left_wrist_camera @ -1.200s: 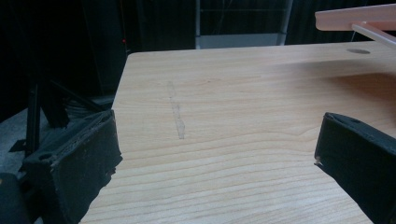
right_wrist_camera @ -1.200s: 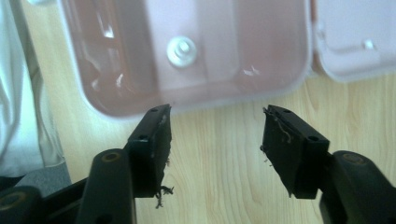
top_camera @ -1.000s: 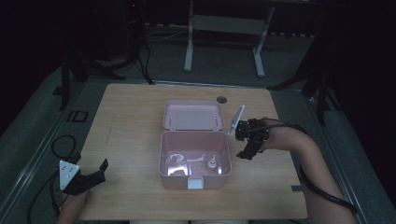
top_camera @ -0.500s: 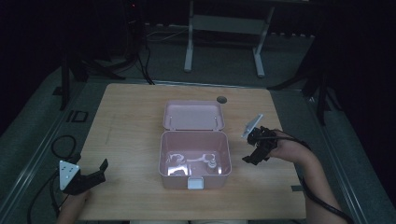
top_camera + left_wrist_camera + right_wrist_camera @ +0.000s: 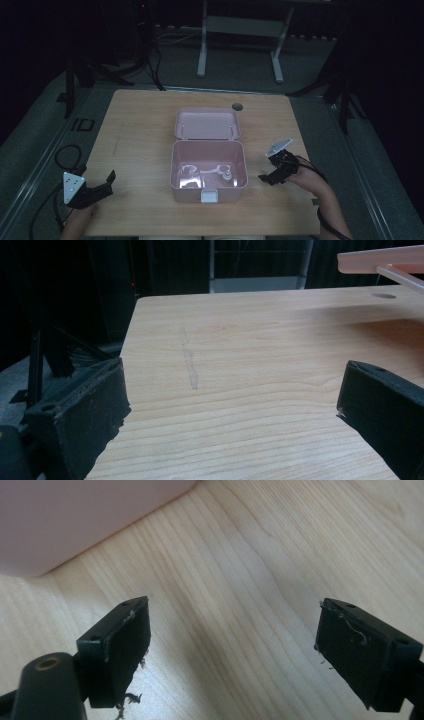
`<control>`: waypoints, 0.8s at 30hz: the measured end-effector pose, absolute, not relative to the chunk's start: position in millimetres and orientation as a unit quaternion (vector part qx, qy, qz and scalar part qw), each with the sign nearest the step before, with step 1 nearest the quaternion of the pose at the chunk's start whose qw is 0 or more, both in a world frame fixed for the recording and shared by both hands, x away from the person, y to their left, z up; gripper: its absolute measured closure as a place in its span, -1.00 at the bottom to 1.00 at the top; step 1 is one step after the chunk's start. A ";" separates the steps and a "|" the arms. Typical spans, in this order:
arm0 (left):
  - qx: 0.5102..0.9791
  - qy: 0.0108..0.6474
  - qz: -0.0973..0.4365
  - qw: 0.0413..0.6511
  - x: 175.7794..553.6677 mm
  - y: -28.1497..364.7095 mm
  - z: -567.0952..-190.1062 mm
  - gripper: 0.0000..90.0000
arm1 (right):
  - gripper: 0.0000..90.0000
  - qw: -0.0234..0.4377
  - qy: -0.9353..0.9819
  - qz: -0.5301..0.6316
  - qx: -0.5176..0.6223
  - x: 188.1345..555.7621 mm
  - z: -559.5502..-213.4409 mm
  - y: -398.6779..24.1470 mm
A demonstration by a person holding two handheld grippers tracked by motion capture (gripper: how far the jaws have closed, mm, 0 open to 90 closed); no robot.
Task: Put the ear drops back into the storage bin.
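Centrally, rounded glossy pink plastic box (image 5: 209, 170), lid open, pale woodgrain table (image 5: 140, 130).

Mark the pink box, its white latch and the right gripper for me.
pink box (image 5: 176, 167): high view, on its left wall.
white latch (image 5: 209, 196): high view, middle of the front tab.
right gripper (image 5: 266, 178): high view, between its open jaw tips.

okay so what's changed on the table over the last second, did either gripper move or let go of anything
The right gripper pulled back from the pink box's right rim toward the person and the table's right side; its jaws are open and empty. The left gripper, the box and its open lid stayed where they were.
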State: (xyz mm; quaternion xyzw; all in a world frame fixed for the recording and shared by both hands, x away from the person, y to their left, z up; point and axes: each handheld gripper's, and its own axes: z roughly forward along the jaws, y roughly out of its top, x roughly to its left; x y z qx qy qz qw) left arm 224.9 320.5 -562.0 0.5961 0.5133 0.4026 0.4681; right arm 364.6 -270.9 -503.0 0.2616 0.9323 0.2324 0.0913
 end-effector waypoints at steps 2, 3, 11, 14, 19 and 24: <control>0.596 0.513 0.403 0.468 224.9 320.5 -562.0 -0.99 | -0.69 0.099 0.926 0.241 0.275 362.4 -508.5 -276.7; 0.596 0.513 0.403 0.468 224.9 320.5 -562.0 -0.99 | -0.69 0.104 0.921 0.247 0.284 361.5 -511.1 -280.1; 0.596 0.513 0.404 0.467 224.8 320.3 -562.0 -0.99 | -0.69 0.154 0.876 0.285 0.357 353.9 -522.9 -302.9; 0.596 0.513 0.404 0.467 224.8 320.3 -562.0 -0.99 | -0.69 0.172 0.858 0.298 0.382 350.3 -527.2 -308.3; 0.596 0.513 0.404 0.468 224.6 320.4 -562.0 -0.99 | -0.69 0.193 0.836 0.310 0.409 345.4 -533.7 -312.8; 0.595 0.514 0.404 0.468 224.7 320.4 -562.0 -0.99 | -0.69 0.221 0.807 0.323 0.443 341.3 -538.9 -318.2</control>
